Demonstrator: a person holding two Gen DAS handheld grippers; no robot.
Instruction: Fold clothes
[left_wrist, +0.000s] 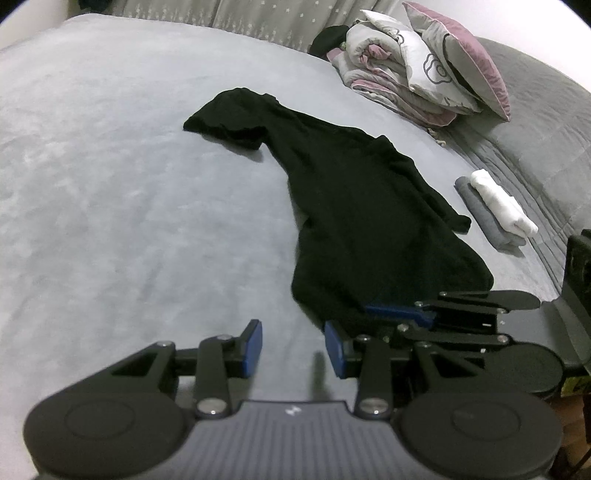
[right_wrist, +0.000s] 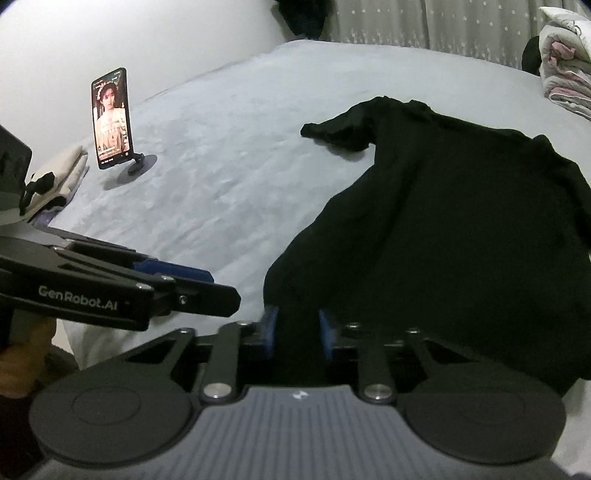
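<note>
phone (right_wrist: 110, 118) upright, far left | black shirt (right_wrist: 461, 229) — right tool (right_wrist: 295, 328) pinching hem

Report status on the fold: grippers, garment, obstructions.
Left gripper open, empty, beside the hem. Right gripper shut on black shirt at its near edge. Shirt bunched lengthwise on bed. Folded stack alongside, clear.

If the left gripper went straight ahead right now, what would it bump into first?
Probably nothing soon. The open left gripper points over bare grey bedsheet. The black T-shirt lies just to its right, so its right finger might brush the hem; depth is unclear.
</note>
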